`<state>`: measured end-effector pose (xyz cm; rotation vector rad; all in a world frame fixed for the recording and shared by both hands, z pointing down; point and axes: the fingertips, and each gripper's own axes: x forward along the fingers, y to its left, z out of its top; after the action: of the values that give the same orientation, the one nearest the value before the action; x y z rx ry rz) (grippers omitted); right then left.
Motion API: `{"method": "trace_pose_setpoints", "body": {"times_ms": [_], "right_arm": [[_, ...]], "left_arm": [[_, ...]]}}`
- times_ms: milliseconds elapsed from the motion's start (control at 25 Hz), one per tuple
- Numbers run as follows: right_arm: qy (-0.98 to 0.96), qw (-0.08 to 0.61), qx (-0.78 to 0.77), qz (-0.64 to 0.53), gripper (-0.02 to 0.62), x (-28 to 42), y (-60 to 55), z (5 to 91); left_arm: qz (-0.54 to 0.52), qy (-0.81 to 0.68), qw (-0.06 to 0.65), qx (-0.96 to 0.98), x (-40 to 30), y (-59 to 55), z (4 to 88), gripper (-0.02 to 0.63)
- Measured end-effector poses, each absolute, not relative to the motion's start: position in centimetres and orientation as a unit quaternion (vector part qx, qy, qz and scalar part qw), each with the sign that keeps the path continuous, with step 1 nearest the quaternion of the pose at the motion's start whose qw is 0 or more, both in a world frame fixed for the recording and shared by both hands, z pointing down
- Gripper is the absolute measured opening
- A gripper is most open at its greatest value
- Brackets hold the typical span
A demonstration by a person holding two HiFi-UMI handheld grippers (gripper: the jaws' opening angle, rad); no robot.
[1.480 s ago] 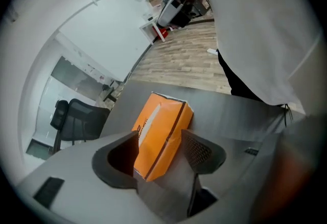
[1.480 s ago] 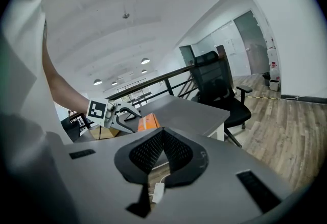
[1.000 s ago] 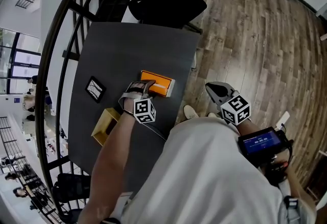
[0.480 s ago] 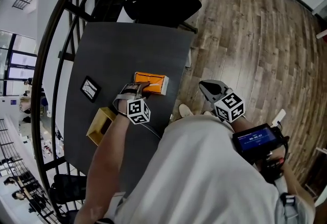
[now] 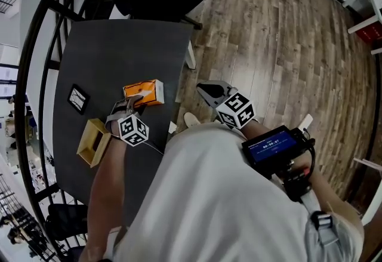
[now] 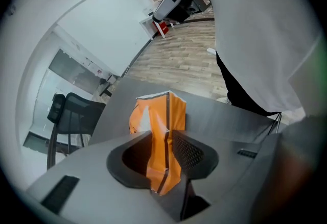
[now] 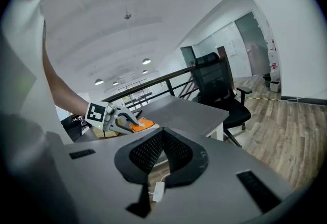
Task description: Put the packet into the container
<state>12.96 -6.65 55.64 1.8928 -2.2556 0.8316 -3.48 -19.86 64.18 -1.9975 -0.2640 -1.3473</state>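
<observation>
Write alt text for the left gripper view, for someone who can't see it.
The left gripper, its jaws having just closed in, pinches a crumpled orange packet over a dark grey table. Behind are a black office chair and wooden floor.

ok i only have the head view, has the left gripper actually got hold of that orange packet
observer: yes. The left gripper view shows the fingers of the left gripper have just been closing, and they now pinch the crinkled orange plastic packet between them.
operator: and the right one, anything in it
observer: no. In its own view the right gripper has its fingers together at the tips, with nothing between them.
</observation>
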Motion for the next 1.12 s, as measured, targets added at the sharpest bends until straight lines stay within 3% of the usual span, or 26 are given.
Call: {"method": "trace_pose_setpoints", "body": {"times_ms": [1120], "right_arm": [[-0.834, 0.059, 0.485, 0.256, 0.008, 6.1, -5.9, 55.5]], "left_arm": [[-0.525, 0.104, 0.274, -0.799, -10.9, -12.5, 59.8, 0.130]]}}
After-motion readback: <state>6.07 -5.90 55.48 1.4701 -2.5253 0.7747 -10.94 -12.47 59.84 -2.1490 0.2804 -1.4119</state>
